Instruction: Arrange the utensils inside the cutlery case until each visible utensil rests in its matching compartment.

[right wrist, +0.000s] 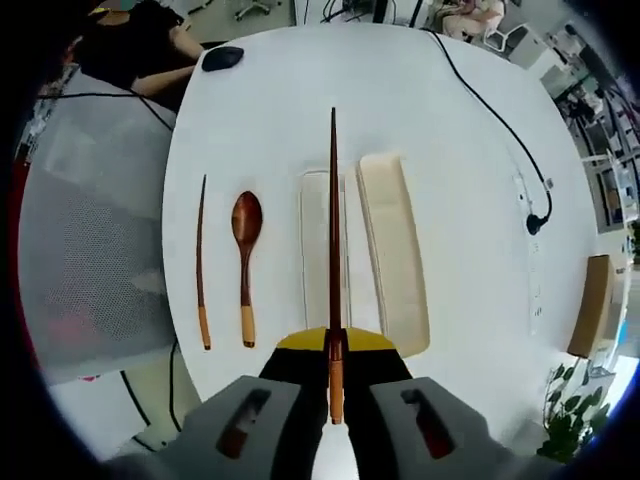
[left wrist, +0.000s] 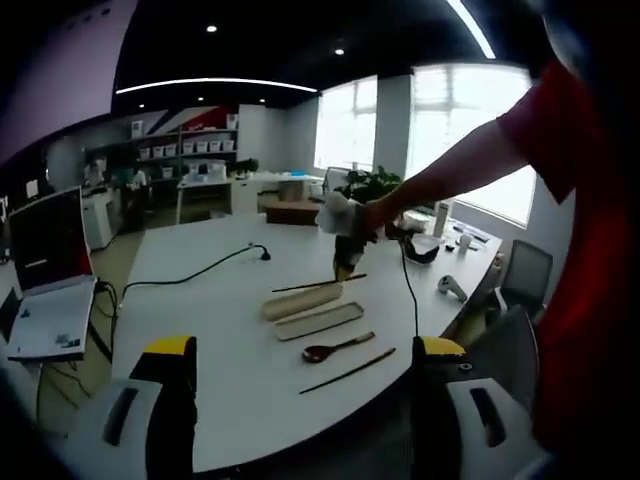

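At twelve o'clock over the open case (right wrist: 322,240), the right gripper (right wrist: 334,400) clenches a chopstick (right wrist: 333,230), axes parallel.

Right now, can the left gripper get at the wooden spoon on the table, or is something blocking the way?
Probably yes. The left gripper is open and holds nothing, and the spoon lies on bare table ahead of it, apart from the loose chopstick beside it. Nothing stands between.

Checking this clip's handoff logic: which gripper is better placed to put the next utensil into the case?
Right. The right gripper is shut on a dark wooden chopstick directly above the open cream cutlery case tray. The left gripper is open, back from the white table.
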`<act>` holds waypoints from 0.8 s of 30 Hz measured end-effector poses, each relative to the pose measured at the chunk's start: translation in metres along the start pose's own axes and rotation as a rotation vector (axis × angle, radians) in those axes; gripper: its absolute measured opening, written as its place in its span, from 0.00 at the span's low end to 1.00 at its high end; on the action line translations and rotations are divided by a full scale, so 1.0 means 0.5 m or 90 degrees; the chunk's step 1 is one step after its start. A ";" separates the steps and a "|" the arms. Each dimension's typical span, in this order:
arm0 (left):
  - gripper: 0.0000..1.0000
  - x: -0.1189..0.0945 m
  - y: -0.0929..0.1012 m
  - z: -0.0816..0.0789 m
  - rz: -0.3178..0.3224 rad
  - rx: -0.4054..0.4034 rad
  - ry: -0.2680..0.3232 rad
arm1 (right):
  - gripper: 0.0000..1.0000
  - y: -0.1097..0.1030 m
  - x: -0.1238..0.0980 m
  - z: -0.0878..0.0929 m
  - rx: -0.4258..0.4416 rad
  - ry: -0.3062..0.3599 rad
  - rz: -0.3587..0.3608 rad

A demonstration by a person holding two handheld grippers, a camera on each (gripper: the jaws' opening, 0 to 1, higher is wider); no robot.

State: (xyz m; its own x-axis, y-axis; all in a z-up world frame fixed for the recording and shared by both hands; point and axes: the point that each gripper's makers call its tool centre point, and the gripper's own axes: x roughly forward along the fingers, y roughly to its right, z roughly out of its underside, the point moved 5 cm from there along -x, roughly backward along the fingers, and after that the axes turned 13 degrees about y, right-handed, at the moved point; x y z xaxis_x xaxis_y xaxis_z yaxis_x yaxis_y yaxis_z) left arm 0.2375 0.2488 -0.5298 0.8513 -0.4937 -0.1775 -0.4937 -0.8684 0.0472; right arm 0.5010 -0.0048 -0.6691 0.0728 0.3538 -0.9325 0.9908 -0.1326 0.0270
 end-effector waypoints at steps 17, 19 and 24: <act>0.91 0.004 0.011 0.009 -0.010 -0.003 -0.015 | 0.00 0.076 0.031 0.008 -0.021 0.004 0.012; 0.91 0.003 0.012 0.011 -0.012 -0.006 -0.014 | 0.00 0.080 0.037 0.009 -0.030 0.002 0.015; 0.91 0.000 0.011 0.014 -0.021 -0.017 -0.013 | 0.00 0.090 0.048 0.011 -0.050 0.000 0.014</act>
State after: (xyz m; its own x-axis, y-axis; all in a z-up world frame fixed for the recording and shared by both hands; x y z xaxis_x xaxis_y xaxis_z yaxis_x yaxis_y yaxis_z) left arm 0.2334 0.2444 -0.5366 0.8634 -0.4635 -0.1991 -0.4598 -0.8855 0.0675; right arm 0.5465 -0.0072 -0.6921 0.0944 0.3519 -0.9313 0.9949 -0.0669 0.0756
